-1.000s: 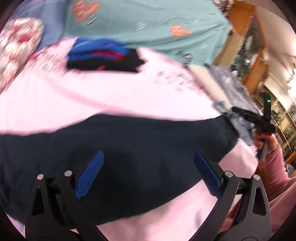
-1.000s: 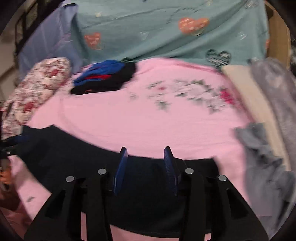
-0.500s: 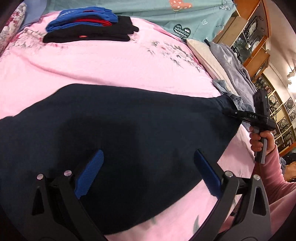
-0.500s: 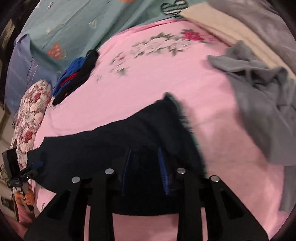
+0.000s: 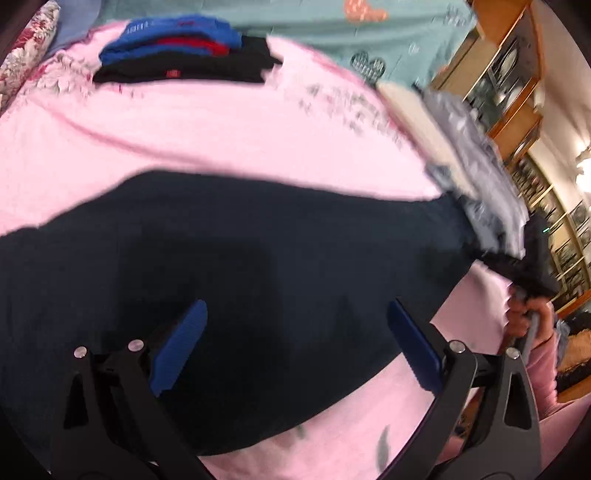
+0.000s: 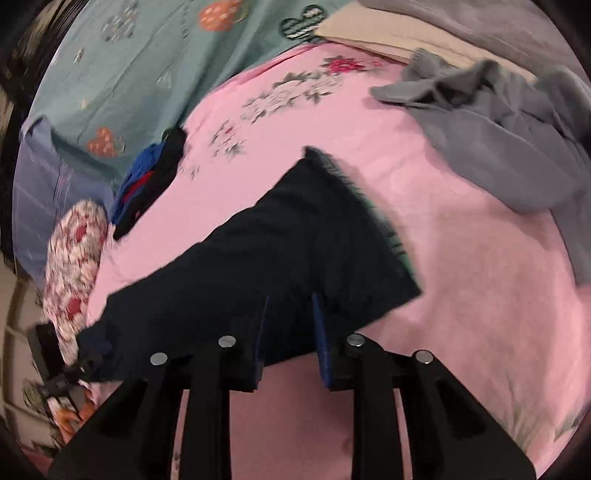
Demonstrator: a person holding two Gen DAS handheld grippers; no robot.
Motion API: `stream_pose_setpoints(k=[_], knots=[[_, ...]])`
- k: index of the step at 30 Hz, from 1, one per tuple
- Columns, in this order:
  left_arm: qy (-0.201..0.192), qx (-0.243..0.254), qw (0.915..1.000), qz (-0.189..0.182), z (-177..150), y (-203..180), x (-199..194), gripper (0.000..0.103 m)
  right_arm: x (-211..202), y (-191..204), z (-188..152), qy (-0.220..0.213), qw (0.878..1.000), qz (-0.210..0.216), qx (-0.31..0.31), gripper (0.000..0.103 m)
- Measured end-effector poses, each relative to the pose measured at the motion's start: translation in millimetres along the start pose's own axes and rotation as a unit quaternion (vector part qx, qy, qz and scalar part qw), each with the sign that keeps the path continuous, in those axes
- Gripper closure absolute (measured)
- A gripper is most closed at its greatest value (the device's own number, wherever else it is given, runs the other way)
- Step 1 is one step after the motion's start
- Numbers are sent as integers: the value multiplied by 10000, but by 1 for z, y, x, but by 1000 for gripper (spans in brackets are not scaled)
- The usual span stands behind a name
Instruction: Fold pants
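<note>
Dark navy pants [image 5: 240,266] lie stretched across a pink floral bedsheet [image 5: 221,129]. My left gripper [image 5: 295,314] hovers low over one end of them, its blue pads [image 5: 177,339] spread wide with only cloth below. In the right wrist view the pants [image 6: 295,236] run diagonally from the left gripper [image 6: 79,363] to my right gripper [image 6: 290,299], whose narrow-set fingers have the near edge of the cloth between them. In the left wrist view a hand in a pink sleeve holds the right gripper [image 5: 517,266] at the pants' far corner.
A folded stack of blue, red and black clothes [image 5: 177,55] sits at the back of the bed. Crumpled grey garments [image 6: 498,122] lie on the right side by a cream pillow [image 6: 369,33]. A floral pillow [image 6: 74,258] is on the left, and wooden shelves [image 5: 517,74] stand beyond.
The right gripper's fingers have drawn closer together around the pants' edge, and that end has shifted on the sheet. The left gripper stays wide open over the cloth.
</note>
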State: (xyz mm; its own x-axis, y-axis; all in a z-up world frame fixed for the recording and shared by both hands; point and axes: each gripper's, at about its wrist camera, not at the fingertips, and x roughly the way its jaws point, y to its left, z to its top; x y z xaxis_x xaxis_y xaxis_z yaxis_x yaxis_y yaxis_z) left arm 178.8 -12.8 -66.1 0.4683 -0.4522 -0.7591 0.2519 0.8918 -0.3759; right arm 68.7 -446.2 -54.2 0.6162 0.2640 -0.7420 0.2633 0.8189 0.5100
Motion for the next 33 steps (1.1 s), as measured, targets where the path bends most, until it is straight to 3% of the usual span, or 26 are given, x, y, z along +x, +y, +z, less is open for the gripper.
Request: stream_pose_setpoints(k=[4,6,12,16,23,29,33], knots=[[-165,291,9993,143,-11,-4,-6,3,-42,-13,-1,-862,9923,-774,446,63],[-220,196,9995,90,-12,-1,-6,3,-50,-18,-2,-1070,9894,-700,692,56],[-156,340,9991,217,-13,-3,-7,2,-20,-26,-2,-523,9886,-815,1149,54],[-142,440,9984,328,-14,-7,-5,2,-12,-20,-1,-503,9897,-929,966,52],[-175,377,9989,222,-15,-3,-7,2,-1,-1,0,-514,9861,-1528,405,50],[-178,349,9991,162,-15,0,-8,2,0,6,-2,-590,9841,-1658,227,51],[-178,349,9991,164,-15,-1,-8,2,1,10,-3,-547,9868,-1508,202,51]])
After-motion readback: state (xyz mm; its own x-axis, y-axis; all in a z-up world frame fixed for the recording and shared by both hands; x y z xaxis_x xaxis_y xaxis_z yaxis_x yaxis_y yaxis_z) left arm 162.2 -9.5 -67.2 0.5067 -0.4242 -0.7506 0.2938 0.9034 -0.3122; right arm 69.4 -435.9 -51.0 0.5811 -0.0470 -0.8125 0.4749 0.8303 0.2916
